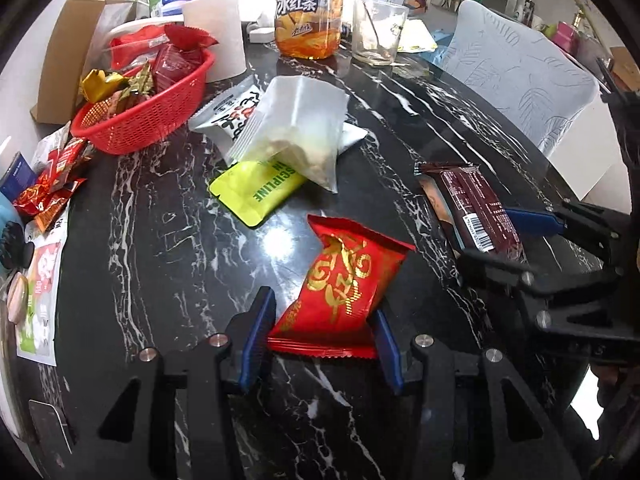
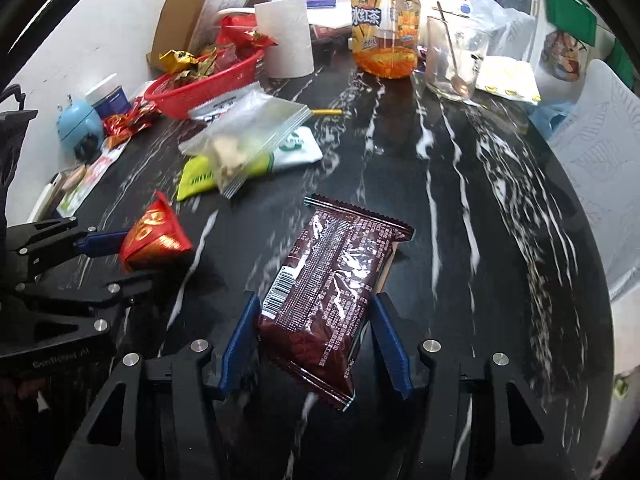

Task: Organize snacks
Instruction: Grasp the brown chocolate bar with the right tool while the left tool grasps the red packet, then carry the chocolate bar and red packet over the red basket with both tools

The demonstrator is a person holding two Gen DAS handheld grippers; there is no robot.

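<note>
My left gripper (image 1: 322,320) is shut on a red snack packet with gold lettering (image 1: 344,280), held over the black marble table (image 1: 160,248). My right gripper (image 2: 316,320) is shut on a dark brown snack packet (image 2: 332,288), also above the table. Each gripper shows in the other's view: the right one (image 1: 516,236) with the brown packet (image 1: 476,208), the left one (image 2: 116,256) with the red packet (image 2: 154,236). A red basket (image 1: 156,108) holding several snacks stands at the far left; it also shows in the right wrist view (image 2: 200,88).
A clear zip bag (image 1: 296,136), a yellow-green packet (image 1: 260,192) and a white packet (image 1: 228,114) lie mid-table. An iced tea bottle (image 1: 308,16), a glass jar (image 1: 378,32), a paper roll (image 1: 218,36) and a cardboard box (image 1: 68,52) stand behind. A white chair (image 1: 532,92) is at the right.
</note>
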